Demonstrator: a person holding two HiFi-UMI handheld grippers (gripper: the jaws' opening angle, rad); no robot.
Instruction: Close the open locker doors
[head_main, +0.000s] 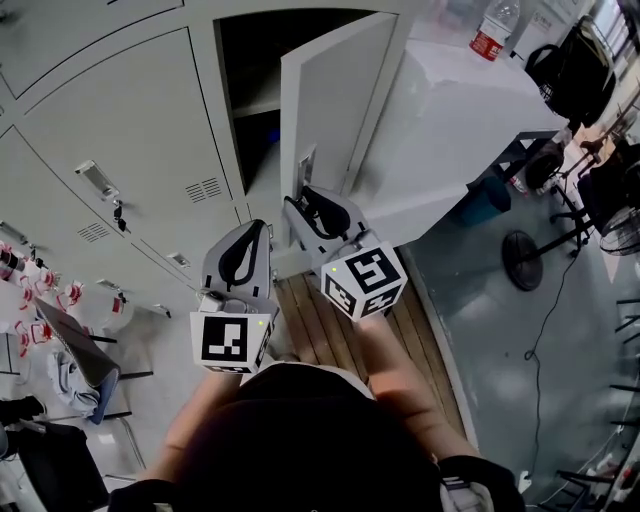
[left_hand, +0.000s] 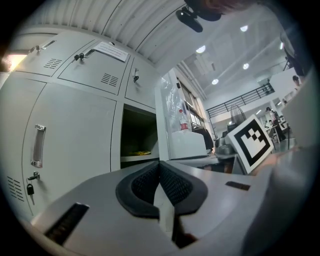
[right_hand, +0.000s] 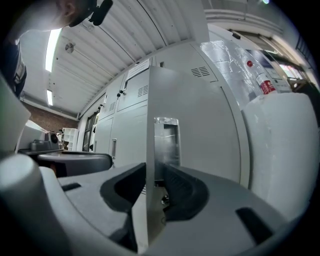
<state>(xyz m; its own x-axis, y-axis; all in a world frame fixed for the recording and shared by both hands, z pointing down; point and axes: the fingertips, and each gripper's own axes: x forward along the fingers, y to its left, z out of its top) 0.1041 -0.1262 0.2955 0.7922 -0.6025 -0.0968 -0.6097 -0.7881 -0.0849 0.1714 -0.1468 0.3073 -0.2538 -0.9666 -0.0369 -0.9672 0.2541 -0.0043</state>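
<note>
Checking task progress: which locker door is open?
The rightmost door, swung outward, its edge between the jaws of the right hand-held gripper; the other doors sit flush.

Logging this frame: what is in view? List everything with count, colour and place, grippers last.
lockers: a wall of them, pale grey, upper left, all closed but one.
door: one, pale grey, standing open at centre.
yellow thing: one, inside the open locker; too small to name.
white top: one, right of the door.
bottle: one, clear with red label, on the white top.
fan: one, black, on the floor at right.
wooden strip: one, brown, below the door.
left gripper: one, grey, jaws together, empty, left of the door.
right gripper: one, grey, jaws closed on the door's edge.
</note>
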